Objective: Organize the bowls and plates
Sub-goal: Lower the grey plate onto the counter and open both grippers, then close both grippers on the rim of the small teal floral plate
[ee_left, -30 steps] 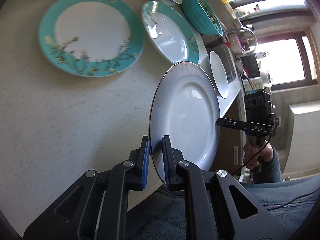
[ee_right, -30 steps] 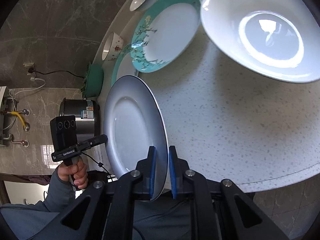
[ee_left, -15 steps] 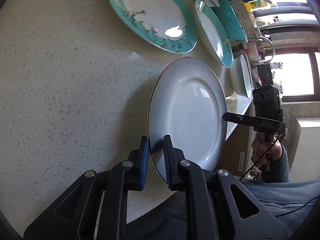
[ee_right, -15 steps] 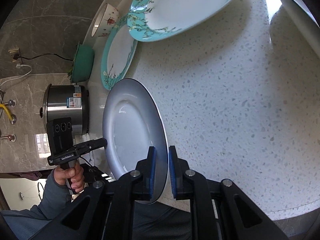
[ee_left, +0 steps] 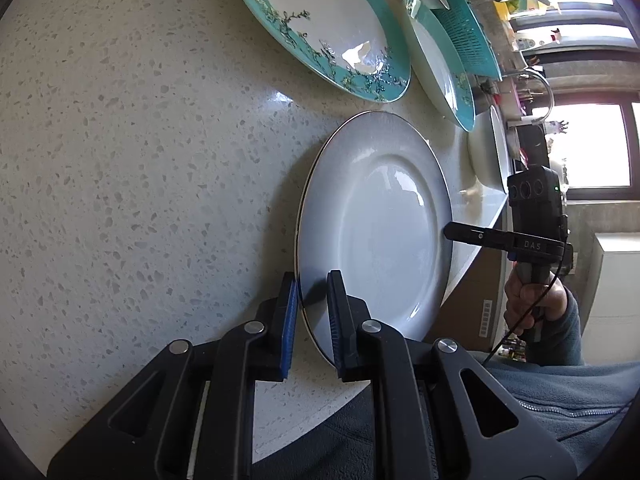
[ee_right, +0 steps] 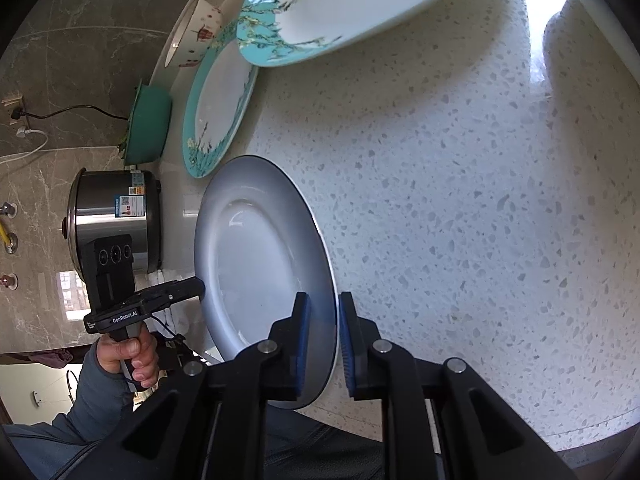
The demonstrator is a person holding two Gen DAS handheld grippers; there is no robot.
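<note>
A white plate [ee_left: 380, 232] with a thin dark rim lies on the speckled countertop [ee_left: 140, 160], its near part over the front edge. My left gripper [ee_left: 312, 312] is shut on the plate's left rim, blue pads on either side. My right gripper [ee_right: 322, 340] has the opposite rim of that plate [ee_right: 256, 264] between its pads. Its jaws are opening, and a sliver of counter shows between the rim and the right pad. Each gripper shows in the other's view, the right gripper [ee_left: 452, 233] at the plate's far edge and the left gripper [ee_right: 192, 290] likewise.
Two teal floral plates lie beyond, a large one [ee_left: 324, 20] and a smaller one [ee_left: 436, 64]. Behind them are a teal colander [ee_left: 468, 36], a white bowl [ee_left: 496, 148] and a tap [ee_left: 536, 80]. A painted bowl [ee_right: 196, 28] and a steel rice cooker [ee_right: 116, 220] stand left.
Both grippers came down and forward with the white plate, bringing it low onto the counter near the front edge. The right gripper's pads now stand slightly wider apart.
</note>
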